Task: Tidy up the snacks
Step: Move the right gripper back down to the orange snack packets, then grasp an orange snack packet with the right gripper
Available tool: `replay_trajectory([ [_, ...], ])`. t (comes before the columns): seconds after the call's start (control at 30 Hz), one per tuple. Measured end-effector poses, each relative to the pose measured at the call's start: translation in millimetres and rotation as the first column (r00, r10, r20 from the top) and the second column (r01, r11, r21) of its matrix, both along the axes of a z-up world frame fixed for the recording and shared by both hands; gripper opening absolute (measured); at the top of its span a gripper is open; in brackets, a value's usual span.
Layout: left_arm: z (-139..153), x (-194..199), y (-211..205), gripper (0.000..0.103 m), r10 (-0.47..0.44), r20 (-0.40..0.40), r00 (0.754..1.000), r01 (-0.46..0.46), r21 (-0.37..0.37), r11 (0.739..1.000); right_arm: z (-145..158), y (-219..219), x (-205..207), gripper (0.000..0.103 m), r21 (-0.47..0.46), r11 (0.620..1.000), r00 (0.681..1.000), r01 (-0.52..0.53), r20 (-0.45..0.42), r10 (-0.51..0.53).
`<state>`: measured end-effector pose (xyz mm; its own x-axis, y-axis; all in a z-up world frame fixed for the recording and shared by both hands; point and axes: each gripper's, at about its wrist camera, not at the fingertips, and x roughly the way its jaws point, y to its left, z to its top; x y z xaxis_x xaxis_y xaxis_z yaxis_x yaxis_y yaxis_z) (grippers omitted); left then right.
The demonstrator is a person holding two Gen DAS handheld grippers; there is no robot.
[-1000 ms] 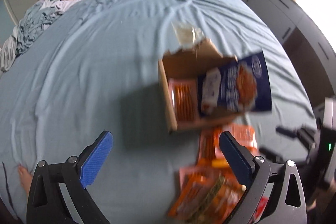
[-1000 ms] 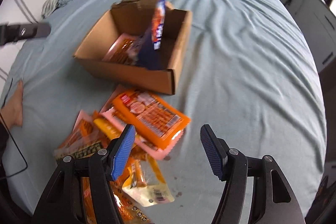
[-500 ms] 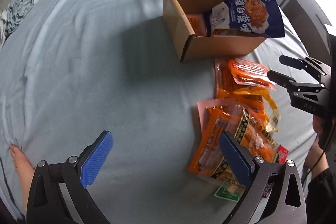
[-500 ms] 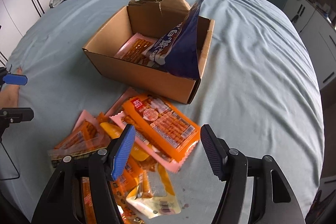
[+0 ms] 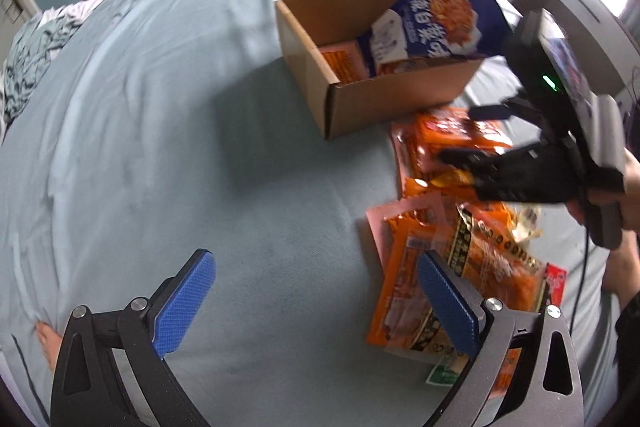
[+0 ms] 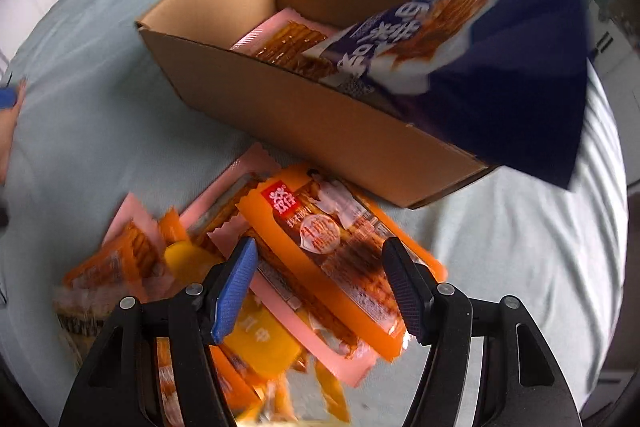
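Hovering low over the snack pile, the right gripper has its fingers apart, straddling an orange packet without touching it. Beyond the pile sits the box on the sheet, a blue bag leaning out over its right rim and a pink packet inside. The left gripper hangs open and empty over bare sheet, left of the pile.
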<state>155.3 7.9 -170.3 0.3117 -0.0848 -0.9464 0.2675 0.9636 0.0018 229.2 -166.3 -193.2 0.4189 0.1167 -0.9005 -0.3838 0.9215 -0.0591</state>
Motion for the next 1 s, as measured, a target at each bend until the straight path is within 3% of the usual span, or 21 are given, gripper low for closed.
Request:
replay_trajectory([
  [0.07, 1, -5, -4, 0.103, -0.029, 0.010, 1.000, 0.029, 0.016, 0.999, -1, -1, 4, 0.063, 0.015, 1.000, 0.999, 0.018, -0.029, -0.017],
  [0.13, 1, -10, -6, 0.103, -0.050, 0.020, 0.999, 0.049, 0.034, 0.998, 1, -9, 7, 0.057, 0.074, 0.996, 0.996, 0.056, -0.078, -0.050],
  [0.17, 1, -11, -8, 0.103, -0.060, 0.023, 0.998, 0.059, 0.046, 0.997, 4, -14, 8, 0.046, 0.099, 0.993, 0.995, 0.063, -0.089, -0.054],
  [0.2, 1, -13, -9, 0.103, -0.070, 0.025, 0.997, 0.068, 0.055, 0.996, 7, -19, 7, 0.017, 0.125, 0.990, 0.994, 0.067, -0.096, -0.055],
  [0.23, 1, -14, -10, 0.103, -0.076, 0.028, 0.997, 0.074, 0.060, 0.995, 9, -23, 6, 0.000, 0.113, 0.991, 0.993, 0.076, -0.095, -0.065],
  [0.4, 0, -16, -12, 0.103, -0.085, 0.034, 0.996, 0.082, 0.068, 0.994, 10, -49, -7, 0.000, 0.106, 0.988, 0.988, 0.112, -0.121, -0.099],
  [0.57, -6, -15, -16, 0.103, -0.084, 0.019, 0.996, 0.082, 0.077, 0.994, 26, -57, -20, 0.000, 0.119, 0.989, 0.996, 0.085, 0.008, -0.087],
  [0.63, -8, -14, -18, 0.103, -0.082, 0.009, 0.997, 0.081, 0.074, 0.994, 23, -52, -13, 0.007, 0.109, 0.989, 0.995, 0.105, -0.009, -0.104],
  [0.7, -9, -13, -19, 0.103, -0.081, 0.001, 0.997, 0.081, 0.068, 0.994, 14, -43, -2, 0.031, 0.089, 0.992, 0.995, 0.088, -0.055, -0.083],
  [0.77, -10, -13, -20, 0.103, -0.084, 0.000, 0.996, 0.084, 0.067, 0.994, 7, -35, 3, 0.038, 0.059, 0.997, 0.996, 0.048, -0.072, -0.044],
  [0.83, -10, -14, -21, 0.103, -0.089, 0.003, 0.996, 0.088, 0.069, 0.994, 7, -30, 4, 0.045, 0.043, 0.999, 0.999, 0.032, -0.025, -0.031],
  [0.9, -10, -16, -20, 0.103, -0.097, 0.007, 0.995, 0.096, 0.072, 0.993, 6, -19, 8, 0.063, 0.008, 1.000, 1.000, 0.019, -0.004, -0.019],
  [1.0, -14, -17, -21, 0.103, -0.106, 0.005, 0.994, 0.105, 0.091, 0.990, -1, -15, 16, 0.082, -0.030, 0.999, 1.000, 0.022, 0.013, -0.022],
])
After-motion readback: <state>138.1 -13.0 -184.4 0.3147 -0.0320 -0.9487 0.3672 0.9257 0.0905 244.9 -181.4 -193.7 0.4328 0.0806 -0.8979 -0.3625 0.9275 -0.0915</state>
